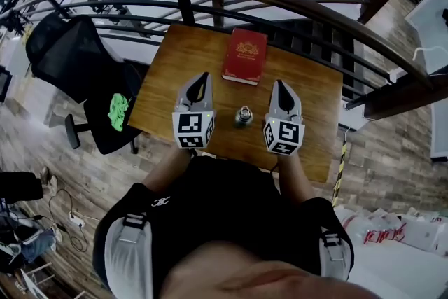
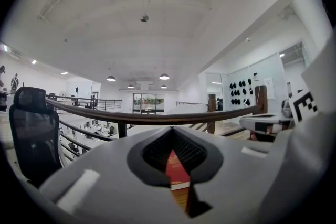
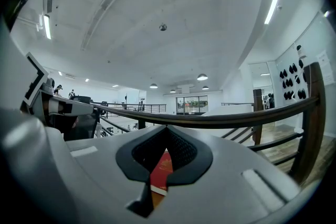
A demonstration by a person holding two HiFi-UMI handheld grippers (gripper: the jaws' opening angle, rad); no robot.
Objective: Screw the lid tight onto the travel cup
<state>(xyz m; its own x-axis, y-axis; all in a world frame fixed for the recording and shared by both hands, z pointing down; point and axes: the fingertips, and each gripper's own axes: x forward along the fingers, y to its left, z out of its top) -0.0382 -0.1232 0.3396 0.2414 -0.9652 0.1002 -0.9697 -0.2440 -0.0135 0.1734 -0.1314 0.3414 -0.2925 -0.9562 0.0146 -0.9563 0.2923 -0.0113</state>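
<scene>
From the head view, the travel cup (image 1: 243, 115) stands upright near the middle of the table's (image 1: 175, 59) near edge, too small to tell how far its lid is seated. The left gripper (image 1: 202, 80) and right gripper (image 1: 279, 86) flank it, each apart from it and pointing toward the far edge, where a red book (image 1: 245, 56) lies. This looks like a rest pose, with neither tool reaching for the cup. In the left gripper view the jaws are pressed together with nothing between them, and only a sliver of the book shows past them; the cup is out of sight. The right gripper view shows the same: jaws closed, empty, aimed level at the book beneath the railing (image 3: 220, 119).
</scene>
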